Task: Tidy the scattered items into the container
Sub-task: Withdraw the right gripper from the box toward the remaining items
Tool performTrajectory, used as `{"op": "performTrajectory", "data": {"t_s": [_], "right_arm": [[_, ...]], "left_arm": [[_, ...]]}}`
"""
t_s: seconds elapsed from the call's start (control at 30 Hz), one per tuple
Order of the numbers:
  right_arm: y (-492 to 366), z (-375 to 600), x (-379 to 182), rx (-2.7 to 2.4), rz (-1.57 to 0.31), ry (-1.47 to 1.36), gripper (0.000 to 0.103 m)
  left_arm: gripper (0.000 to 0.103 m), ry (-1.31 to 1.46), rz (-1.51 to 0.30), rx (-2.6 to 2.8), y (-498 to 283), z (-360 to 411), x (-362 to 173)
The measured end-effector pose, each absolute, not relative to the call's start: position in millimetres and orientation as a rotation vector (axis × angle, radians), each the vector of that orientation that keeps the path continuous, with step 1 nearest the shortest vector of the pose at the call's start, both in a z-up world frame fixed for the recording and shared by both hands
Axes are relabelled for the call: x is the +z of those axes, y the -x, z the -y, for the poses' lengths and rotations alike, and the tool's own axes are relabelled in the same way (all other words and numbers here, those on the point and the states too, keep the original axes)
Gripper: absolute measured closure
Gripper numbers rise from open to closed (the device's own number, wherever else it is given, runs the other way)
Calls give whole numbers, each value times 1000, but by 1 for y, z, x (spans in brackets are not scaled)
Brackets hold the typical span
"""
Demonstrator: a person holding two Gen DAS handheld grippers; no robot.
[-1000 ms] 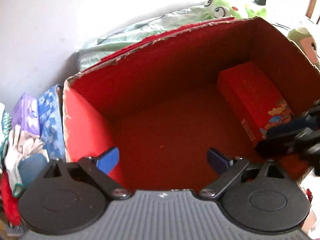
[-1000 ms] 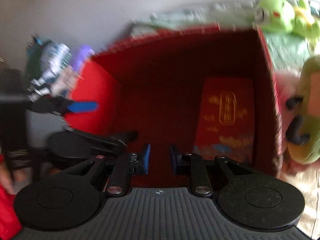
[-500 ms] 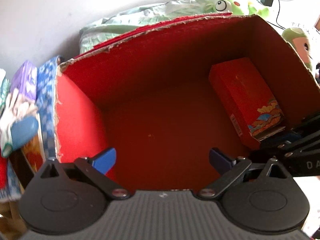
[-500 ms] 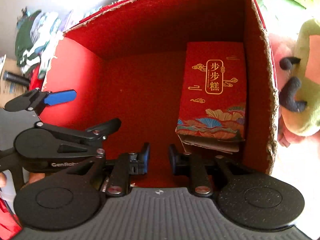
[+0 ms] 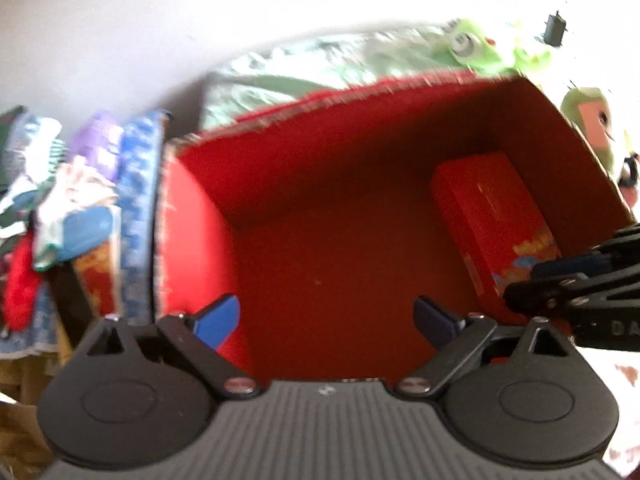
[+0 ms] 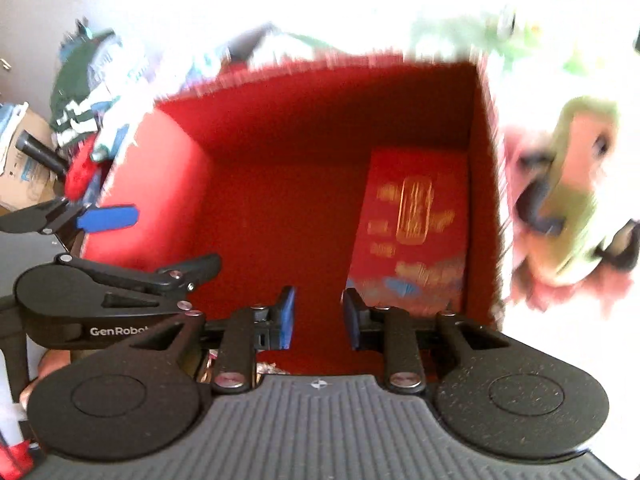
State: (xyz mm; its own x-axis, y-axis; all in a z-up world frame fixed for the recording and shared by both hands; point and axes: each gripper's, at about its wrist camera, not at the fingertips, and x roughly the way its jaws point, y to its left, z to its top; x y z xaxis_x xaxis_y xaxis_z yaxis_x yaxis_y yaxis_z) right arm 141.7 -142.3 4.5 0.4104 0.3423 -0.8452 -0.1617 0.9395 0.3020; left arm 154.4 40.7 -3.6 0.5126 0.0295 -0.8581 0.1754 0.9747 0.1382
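Crowding the red box [image 5: 360,248] are clothes [image 5: 80,200] and plush toys [image 6: 576,200]; a red packet [image 6: 416,224] lies inside. Left gripper [image 5: 326,316] gapes empty; right gripper [image 6: 318,316] is opening, empty. Only the right view shows the packet's gold print.

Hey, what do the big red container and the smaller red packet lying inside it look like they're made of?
The big red container looks like cardboard with a matte red face: its top rim is ragged and shows pale torn fibre. The smaller red packet looks like printed paperboard with a smooth finish and shiny gold lettering, though blur leaves the finish uncertain.
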Motion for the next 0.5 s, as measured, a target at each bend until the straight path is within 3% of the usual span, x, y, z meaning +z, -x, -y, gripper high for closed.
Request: {"op": "performTrajectory", "data": {"t_s": [0.33,0.5], "right_arm": [[-103,157,30,231,-903,-95,68],[-95,149,30,177,-861,-74,59]], "left_arm": [[1,-148,-946,137,-129,-27,20],[1,-122,-925,242,-111,-19,17]]}}
